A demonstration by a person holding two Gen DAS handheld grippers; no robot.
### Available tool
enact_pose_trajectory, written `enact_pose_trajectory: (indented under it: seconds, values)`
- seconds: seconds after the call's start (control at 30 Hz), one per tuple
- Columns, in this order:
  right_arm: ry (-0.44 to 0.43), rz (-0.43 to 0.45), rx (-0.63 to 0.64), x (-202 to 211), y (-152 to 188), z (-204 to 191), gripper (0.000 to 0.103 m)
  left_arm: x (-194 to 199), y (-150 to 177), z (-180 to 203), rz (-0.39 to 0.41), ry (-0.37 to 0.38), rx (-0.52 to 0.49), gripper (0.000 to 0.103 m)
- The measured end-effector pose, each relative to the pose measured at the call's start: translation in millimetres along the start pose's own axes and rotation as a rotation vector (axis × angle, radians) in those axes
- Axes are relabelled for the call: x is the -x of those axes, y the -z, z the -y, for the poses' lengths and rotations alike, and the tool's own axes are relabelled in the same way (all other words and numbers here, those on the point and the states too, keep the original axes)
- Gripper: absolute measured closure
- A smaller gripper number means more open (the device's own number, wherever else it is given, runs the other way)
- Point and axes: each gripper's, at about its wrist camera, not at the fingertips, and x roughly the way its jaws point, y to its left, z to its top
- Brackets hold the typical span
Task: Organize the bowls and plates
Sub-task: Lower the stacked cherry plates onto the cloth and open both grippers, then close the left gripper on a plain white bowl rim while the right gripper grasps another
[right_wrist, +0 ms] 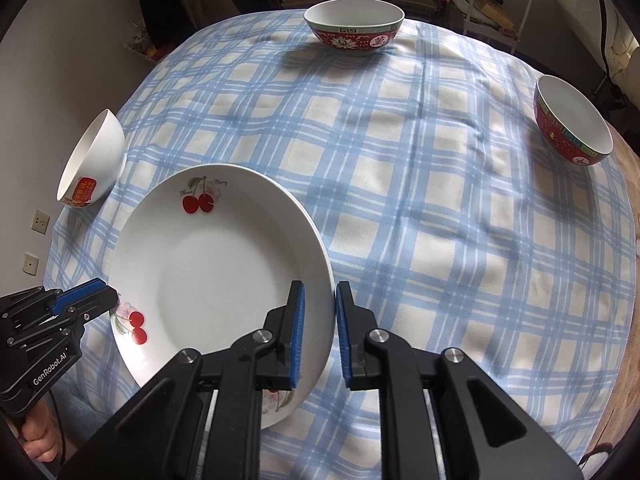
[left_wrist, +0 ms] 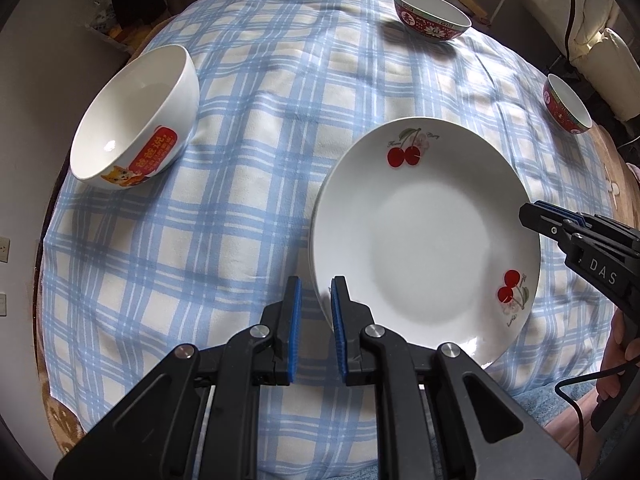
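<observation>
Both claws, left claw and right claw, are gaping slightly astride the white cherry-printed ceramic plate's rim, gripping nothing; one white bowl and two red patterned bowls are sitting scattered, unstacked, on the desk.

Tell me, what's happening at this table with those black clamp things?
A person holds a two-finger clamp in each hand and is tidying dishes. Both sit at opposite edges of the cherry plate: the left gripper and right gripper are open, each straddling its rim. A white bowl and two red bowls wait apart on the checked tablecloth.
</observation>
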Motion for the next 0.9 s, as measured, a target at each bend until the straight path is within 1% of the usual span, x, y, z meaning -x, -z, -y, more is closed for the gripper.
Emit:
enact_pose_trajectory:
  seconds: [0.07,0.2,0.3,0.37,0.4,0.43,0.47,0.5,0.53,0.57,0.6,0.63,0.67,0.7,0.73,0.8,0.9]
  values:
    - [0.005,0.015,0.015,3,-1,-2,0.085,4,0,-1,0.01,-0.008,0.0,0.088]
    - [-0.019,0.042,0.029,11,-5,-7,0.084,13,-1,-4,0.025,-0.039,-0.006,0.086]
    - [-0.013,0.067,0.046,16,-11,-12,0.082,24,-5,-8,0.058,-0.088,-0.014,0.084]
    - [-0.019,0.085,0.061,20,-16,-16,0.069,34,-8,-12,0.09,-0.122,-0.019,0.079]
    - [-0.016,0.096,0.069,23,-19,-19,0.057,39,-10,-15,0.108,-0.128,-0.015,0.076]
    - [-0.011,0.11,0.081,25,-23,-23,0.049,45,-12,-19,0.125,-0.135,-0.009,0.069]
    - [-0.008,0.125,0.095,28,-27,-26,0.046,49,-15,-23,0.141,-0.143,0.0,0.066]
    - [-0.006,0.14,0.11,31,-31,-30,0.043,54,-17,-27,0.159,-0.152,0.01,0.058]
    - [-0.006,0.152,0.122,34,-35,-34,0.039,59,-20,-32,0.179,-0.165,0.017,0.053]
    - [-0.01,0.165,0.129,37,-39,-38,0.037,64,-22,-35,0.196,-0.178,0.022,0.051]
    - [-0.018,0.177,0.134,40,-43,-41,0.031,68,-25,-40,0.212,-0.194,0.025,0.047]
    - [-0.029,0.19,0.14,43,-47,-45,0.025,71,-28,-44,0.224,-0.208,0.026,0.039]
    - [-0.04,0.204,0.145,45,-51,-49,0.022,75,-31,-48,0.234,-0.221,0.028,0.033]
    - [-0.046,0.217,0.149,48,-54,-52,0.016,78,-34,-52,0.249,-0.231,0.03,0.021]
    - [-0.051,0.23,0.152,50,-58,-56,0.012,81,-37,-56,0.263,-0.242,0.037,0.015]
    - [-0.056,0.25,0.163,51,-66,-64,0.007,85,-45,-66,0.281,-0.253,0.059,0.014]
    - [-0.064,0.25,0.191,49,-78,-77,0.001,84,-56,-81,0.278,-0.253,0.078,0.01]
